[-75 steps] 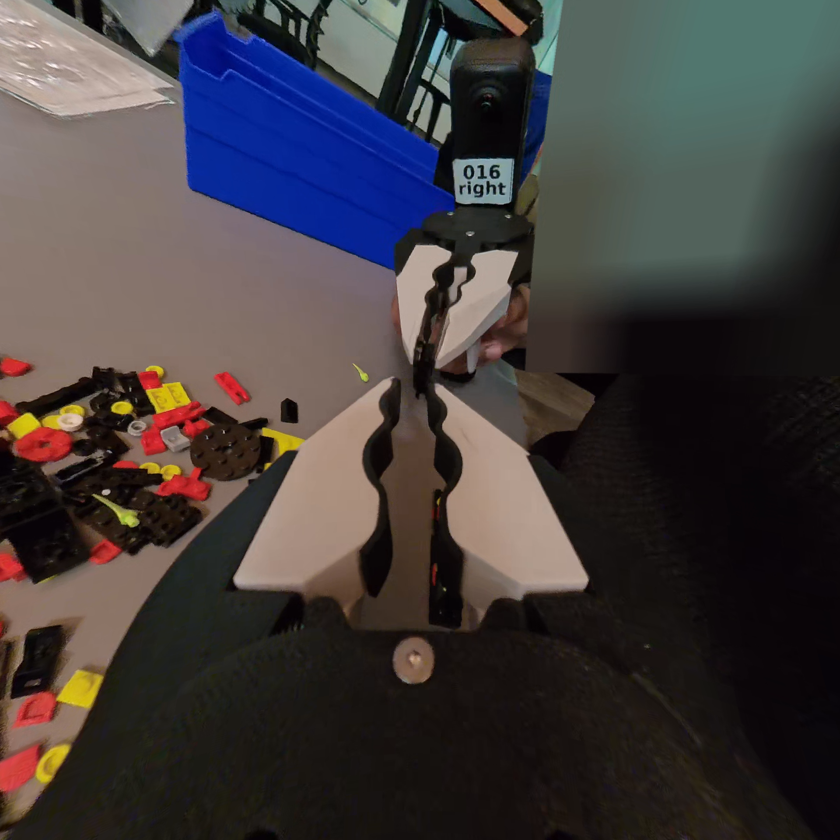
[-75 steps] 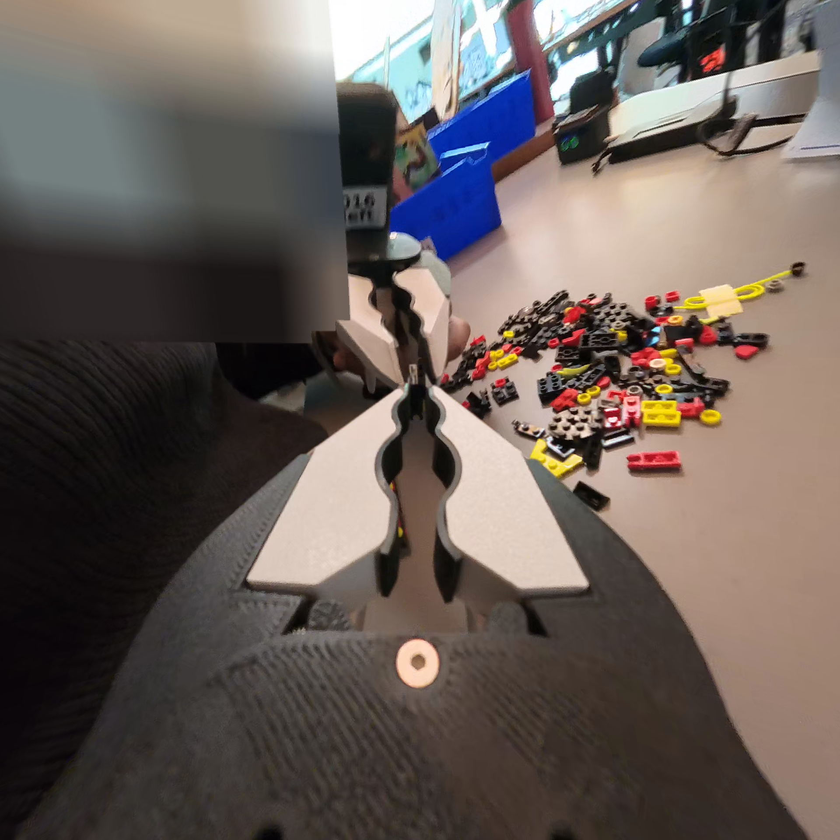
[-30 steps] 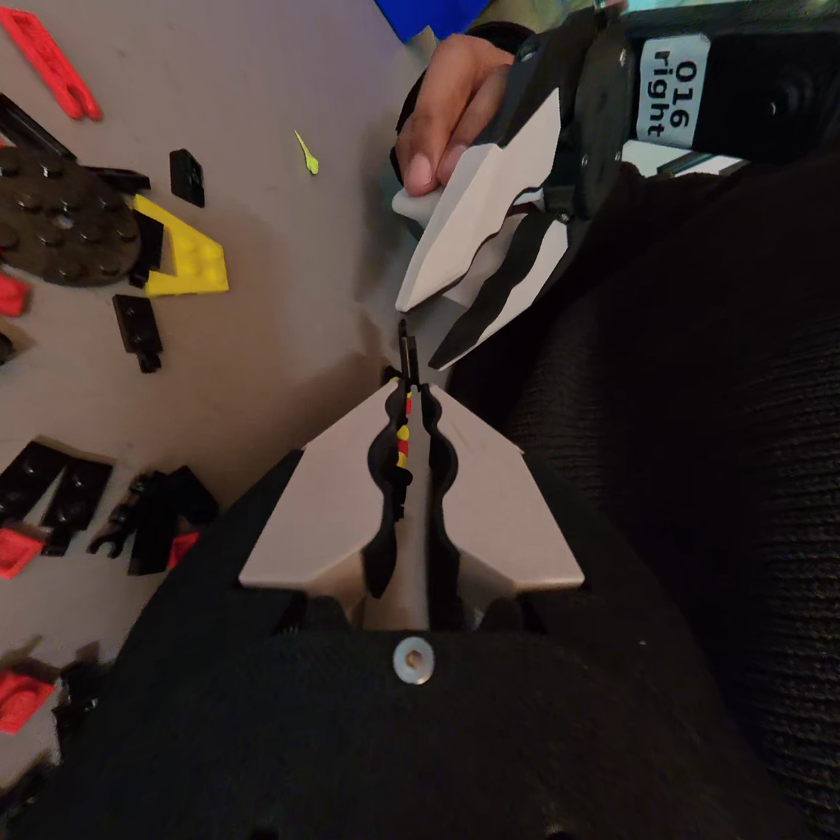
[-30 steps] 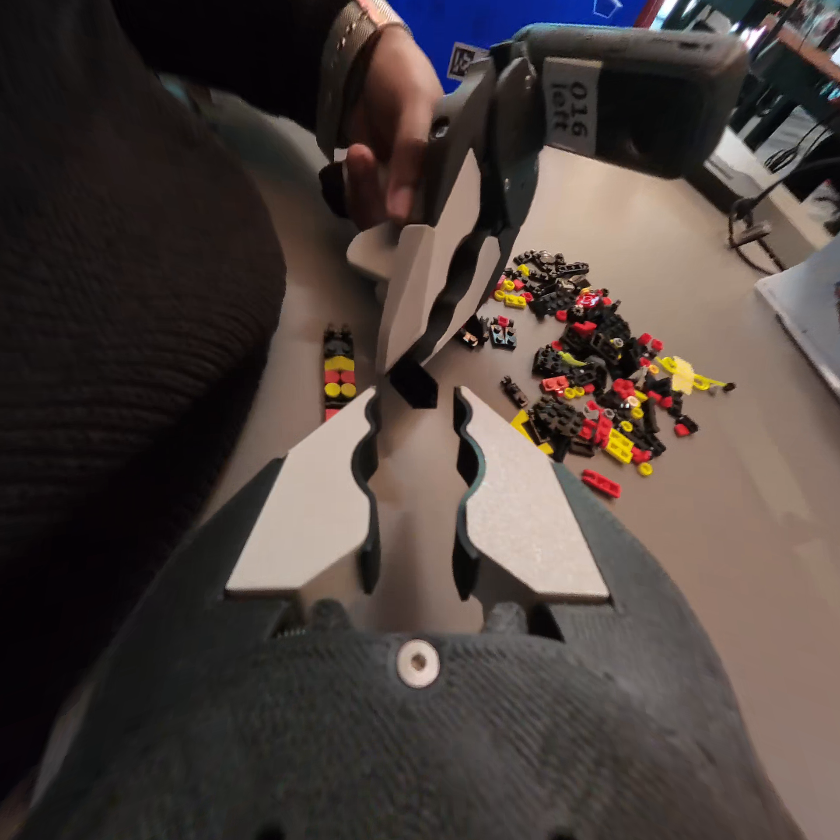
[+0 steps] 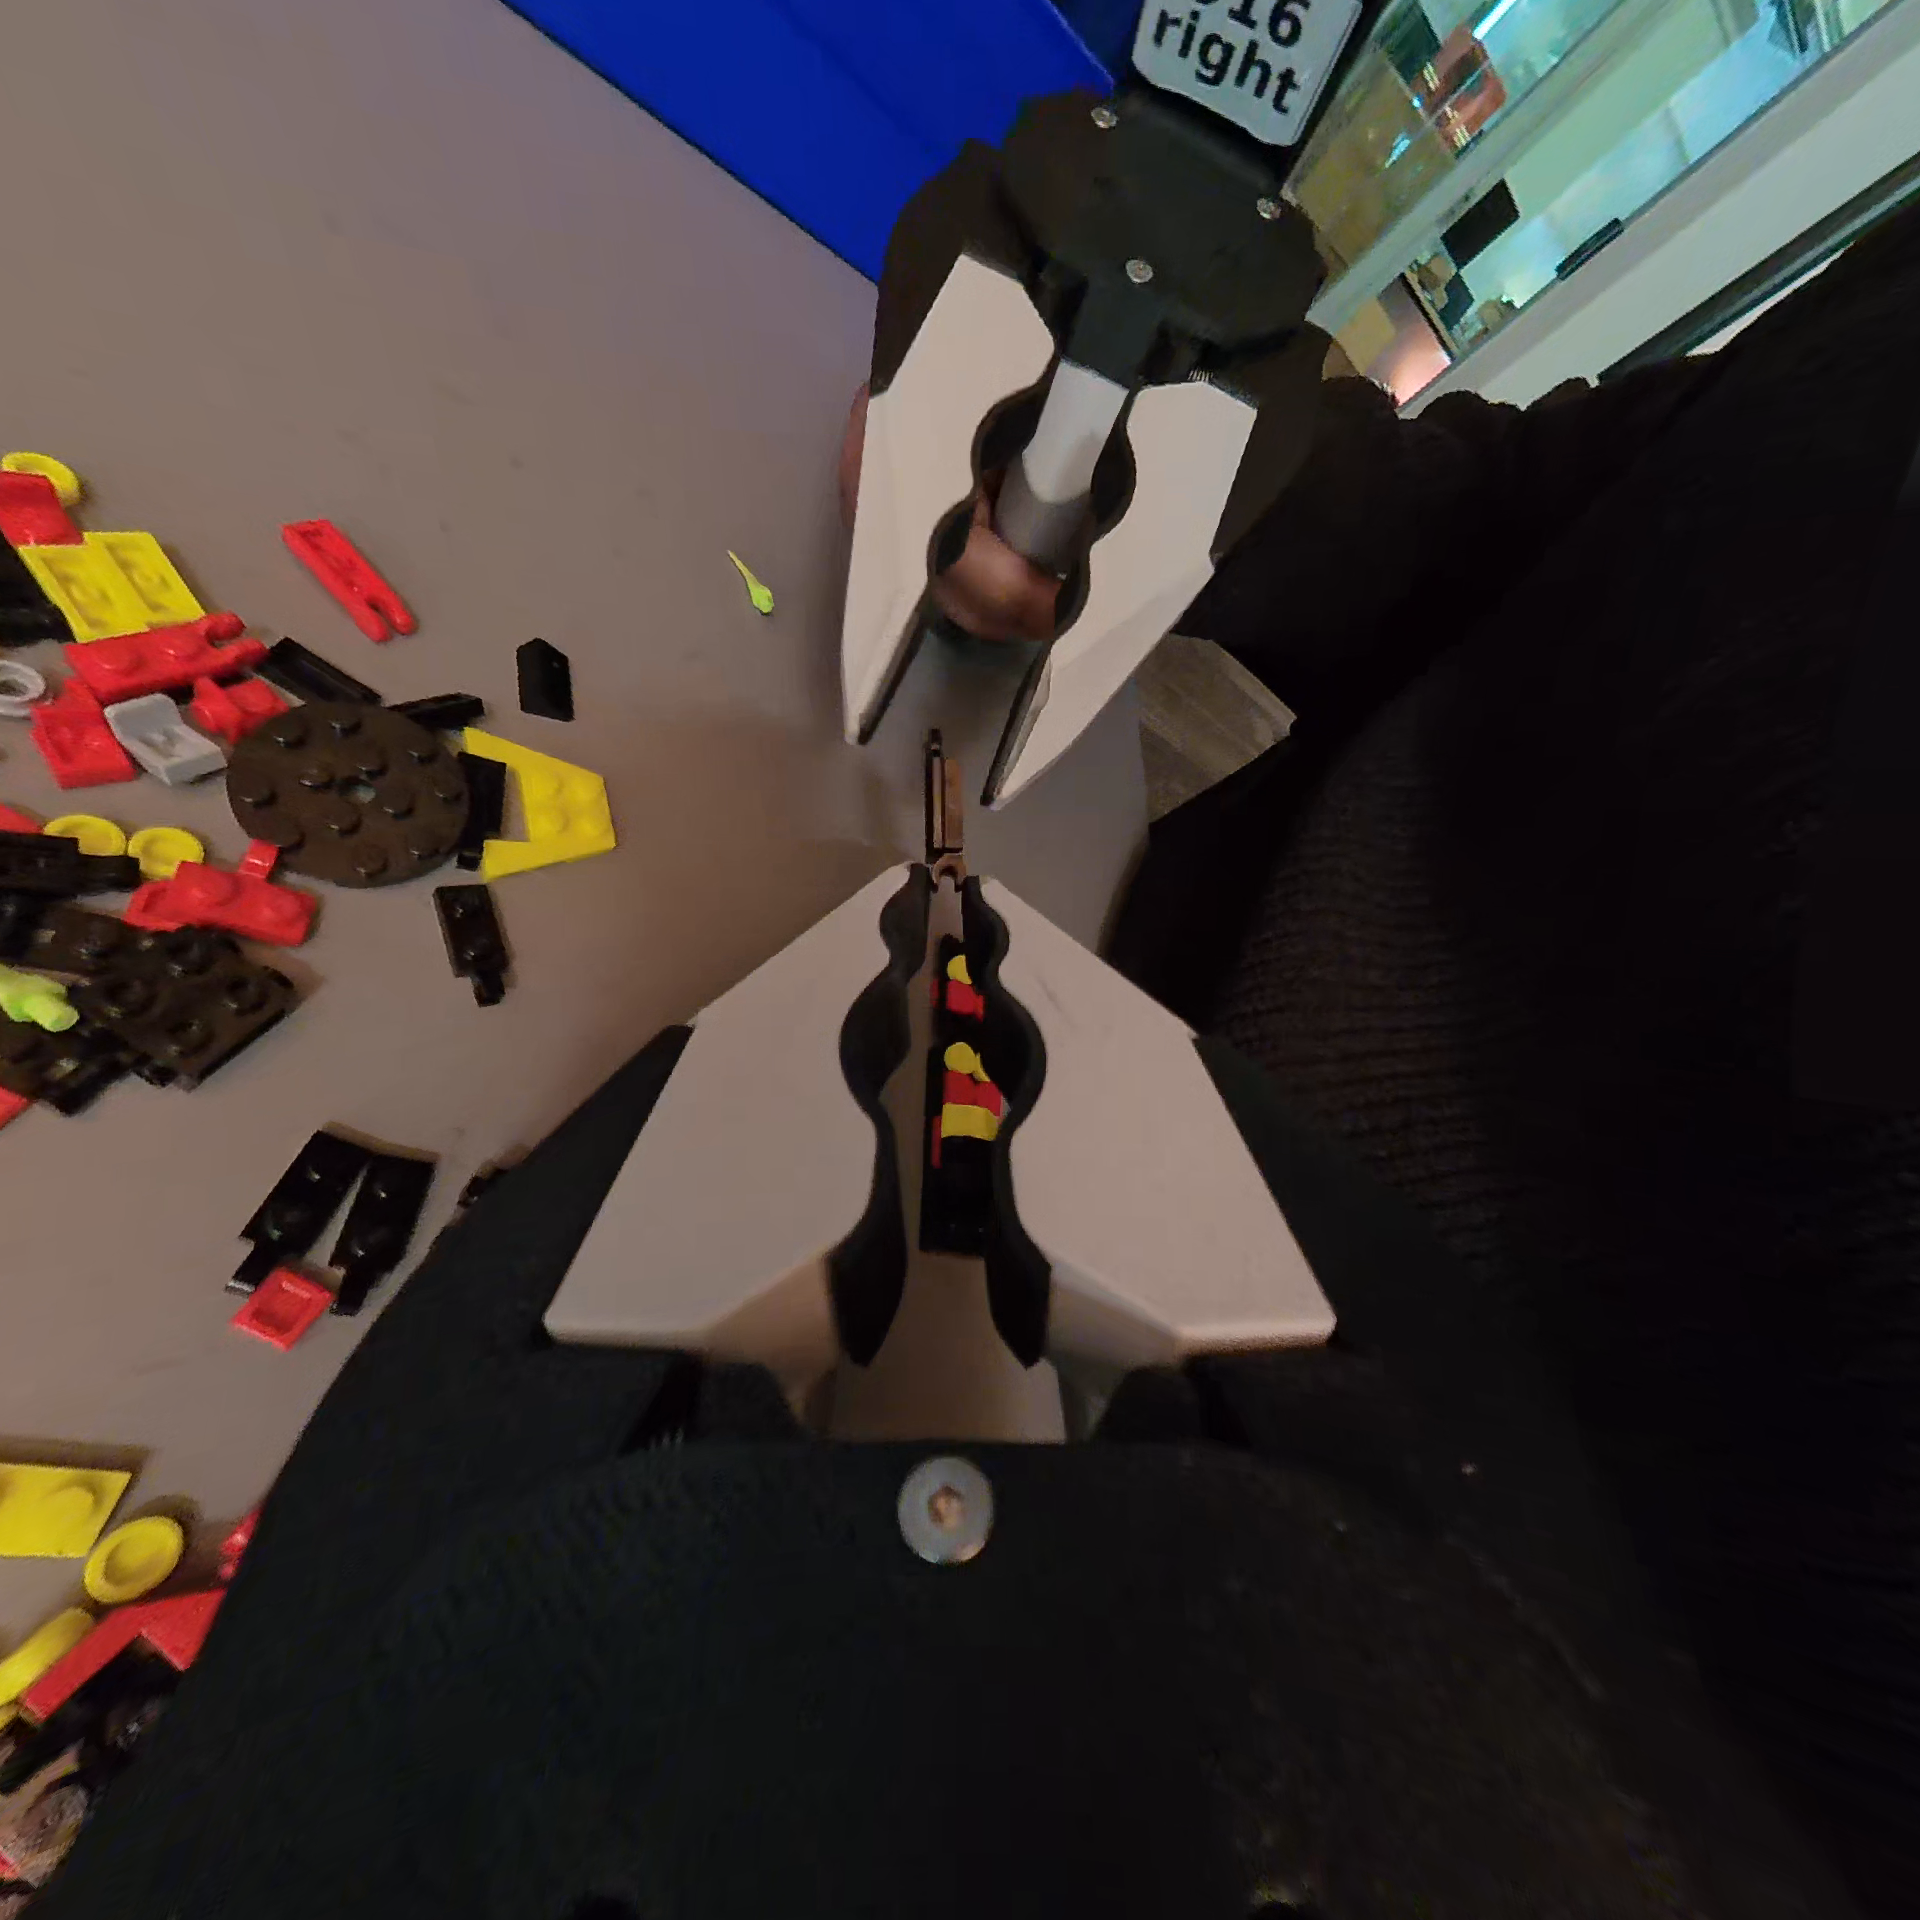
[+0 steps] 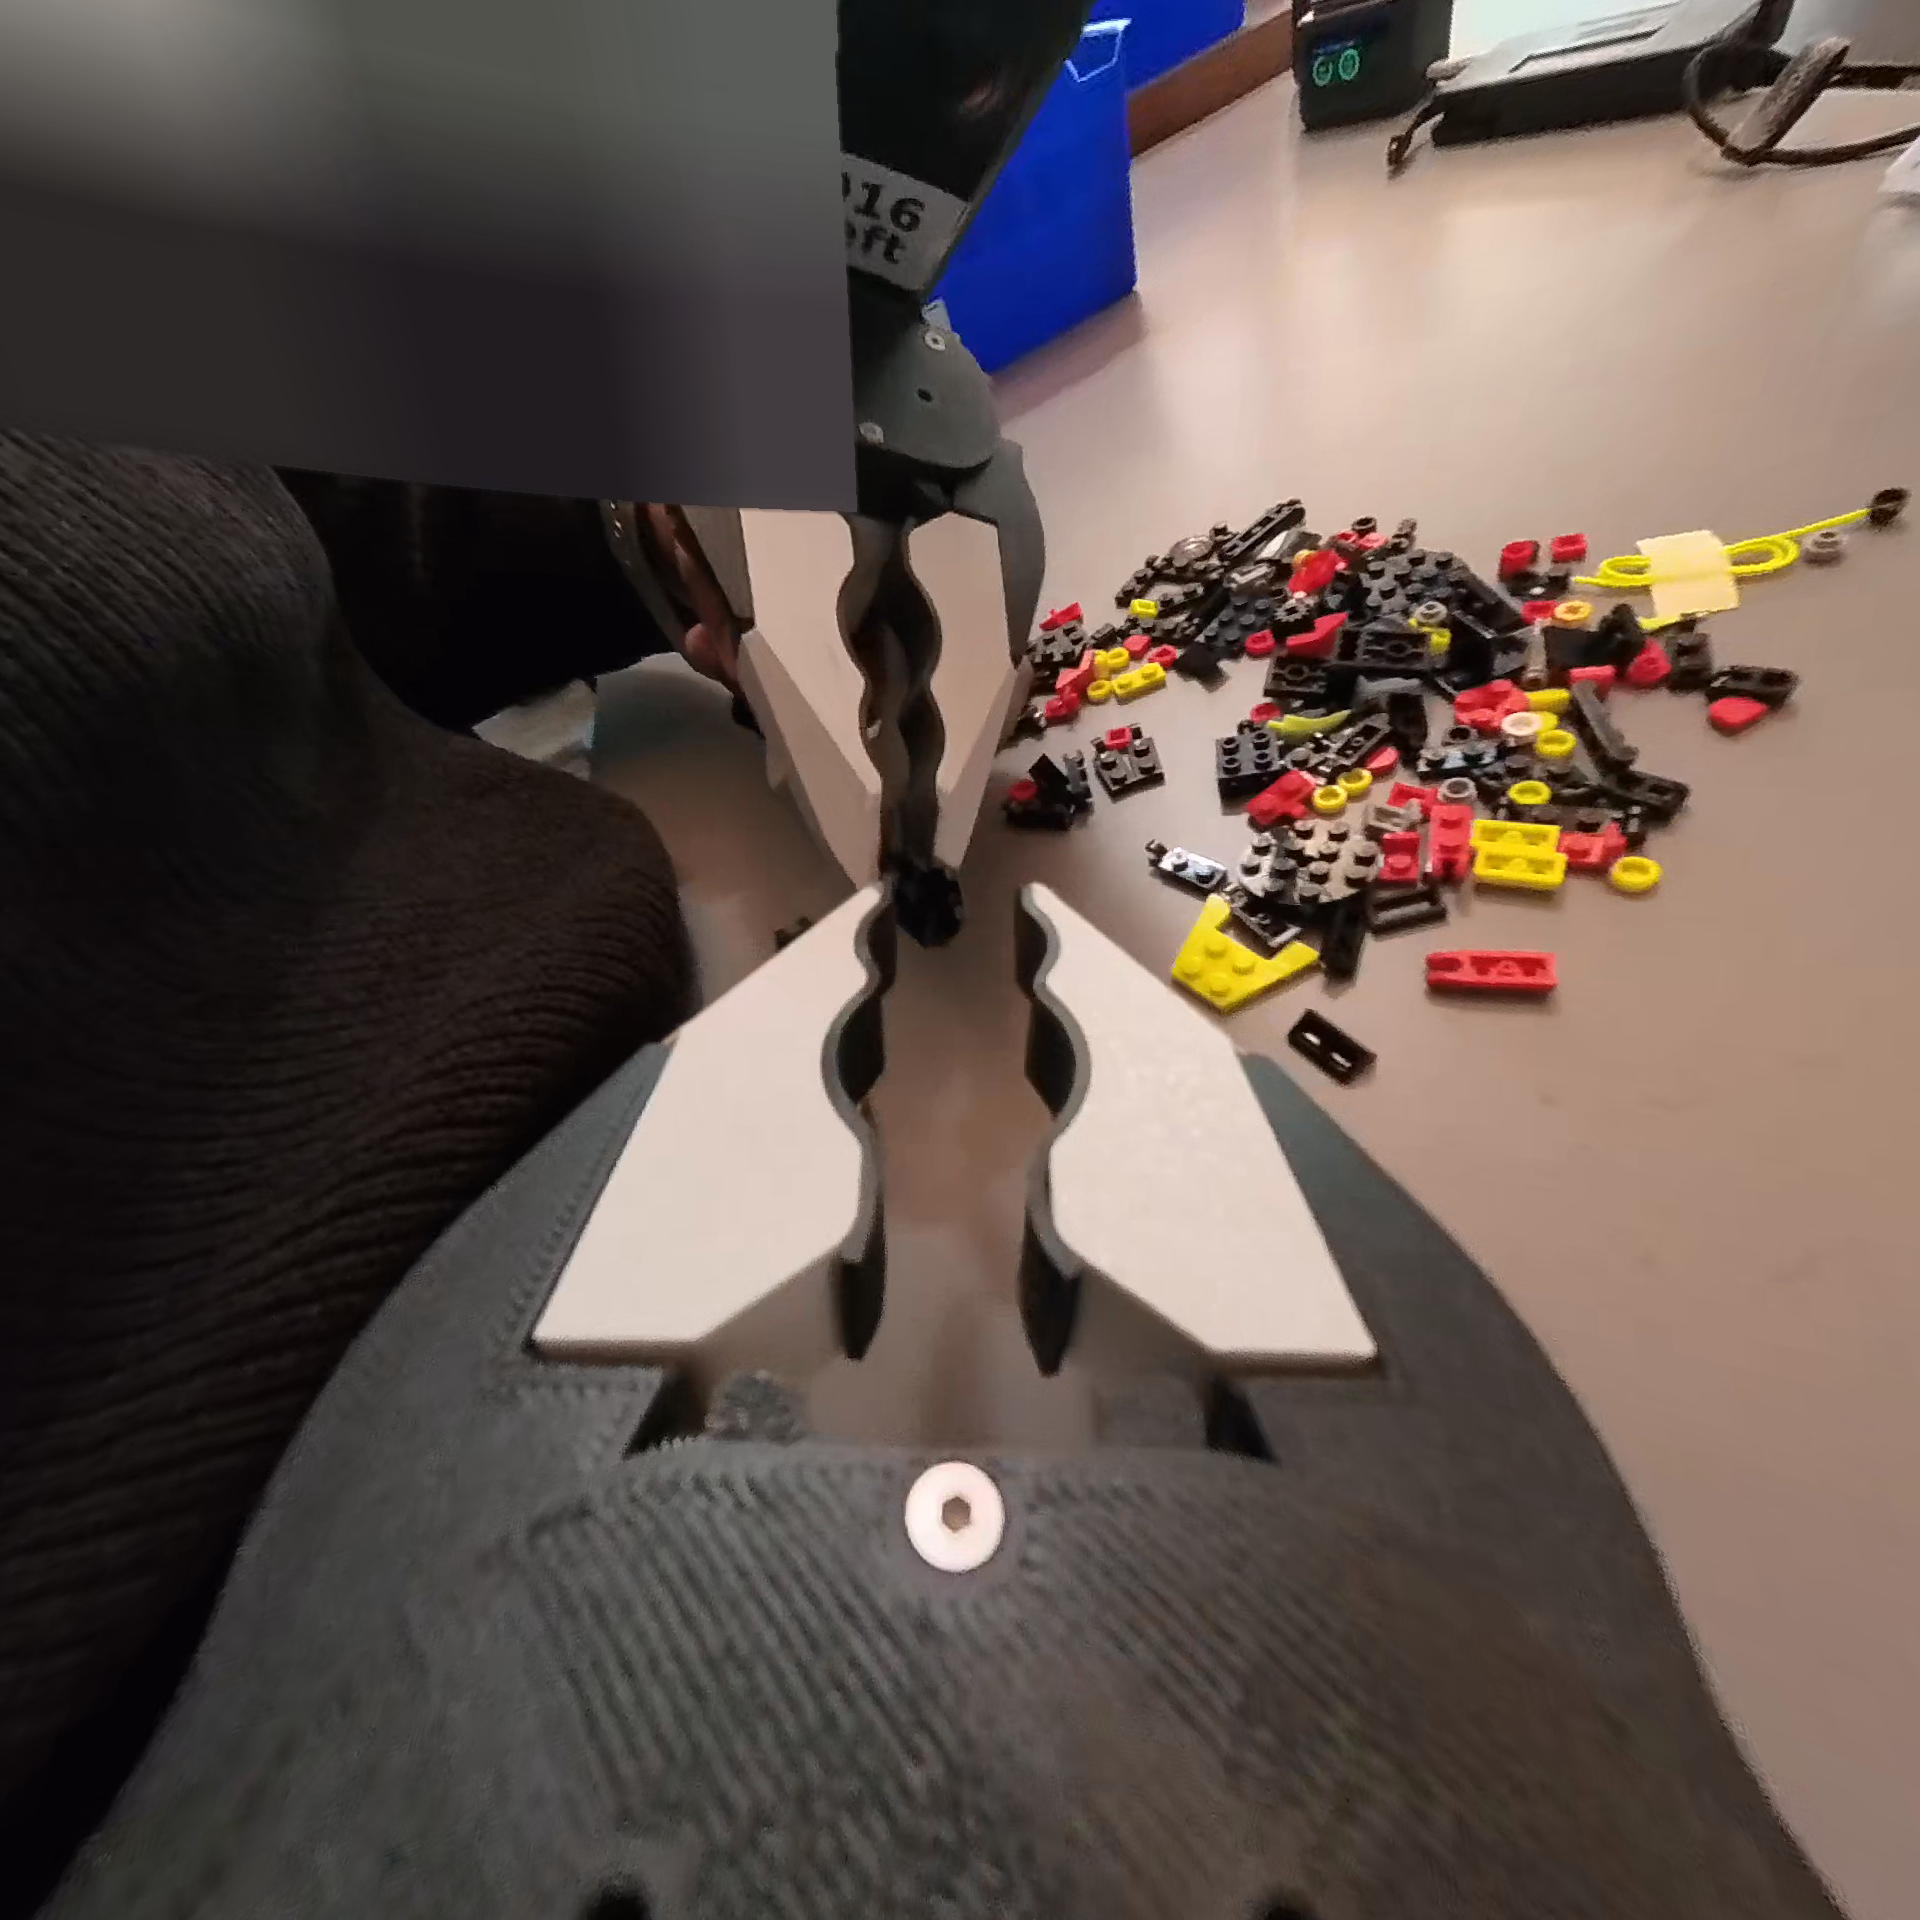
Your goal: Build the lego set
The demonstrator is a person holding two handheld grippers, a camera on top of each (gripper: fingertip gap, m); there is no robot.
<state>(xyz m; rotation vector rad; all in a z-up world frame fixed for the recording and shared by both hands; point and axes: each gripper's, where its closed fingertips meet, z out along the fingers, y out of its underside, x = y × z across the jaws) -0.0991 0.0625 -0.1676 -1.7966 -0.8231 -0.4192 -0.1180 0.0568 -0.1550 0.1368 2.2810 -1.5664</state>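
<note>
My left gripper is shut on a long black lego strip with red and yellow pieces, held edge-on along its fingers. The strip's black end sticks out past the tips. My right gripper is open and empty, facing the left one tip to tip. In the right wrist view the left gripper holds the black end just inside my right gripper's left fingertip. In the left wrist view the right gripper straddles that end without closing on it.
A pile of loose black, red and yellow lego pieces lies on the grey table; it is at the left in the left wrist view. A blue bin stands behind. A dark knitted sleeve fills one side. The tips of both grippers are at nearly the same place.
The right gripper, shut 2.5 s ago, is open. Since a second ago both grippers have swung from a skewed pose to face each other tip to tip, the strip still in the left.
</note>
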